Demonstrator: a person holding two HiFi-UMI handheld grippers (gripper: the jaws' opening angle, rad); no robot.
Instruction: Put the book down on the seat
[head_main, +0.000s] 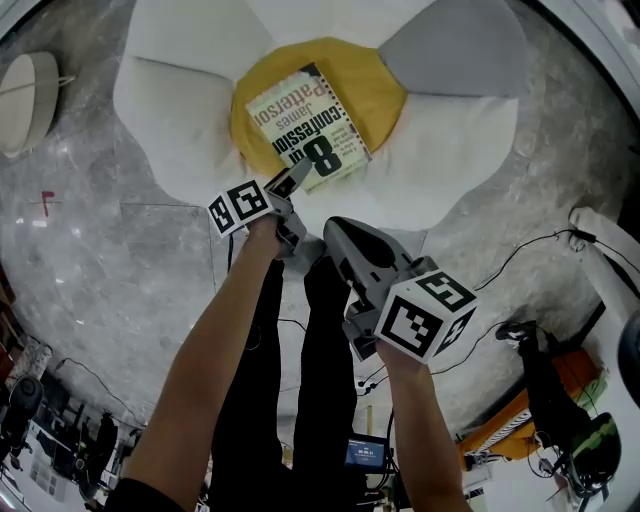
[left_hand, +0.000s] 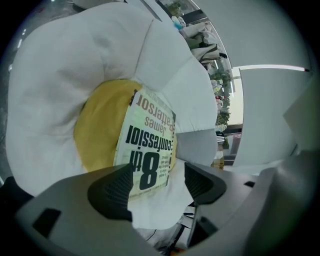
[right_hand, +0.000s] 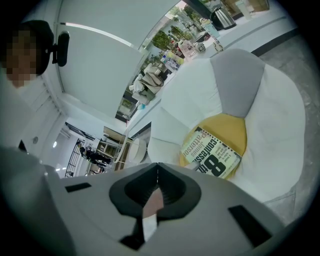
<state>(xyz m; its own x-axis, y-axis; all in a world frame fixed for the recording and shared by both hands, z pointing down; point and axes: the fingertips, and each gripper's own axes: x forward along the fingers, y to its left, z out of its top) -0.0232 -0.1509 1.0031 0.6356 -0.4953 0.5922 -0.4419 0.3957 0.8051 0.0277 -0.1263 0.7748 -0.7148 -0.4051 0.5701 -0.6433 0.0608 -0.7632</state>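
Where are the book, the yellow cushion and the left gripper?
book (head_main: 308, 127), head view, middle of its cover.
yellow cushion (head_main: 385, 95), head view, bare part right of the book.
left gripper (left_hand: 159, 181), left gripper view, gap midway between its open jaws.

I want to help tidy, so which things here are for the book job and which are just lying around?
For the job: book, lying flat; flower-shaped seat under it; left tongs, open beside the book.
Just lying about: round white thing on the floor; black cable; orange gear at the side.
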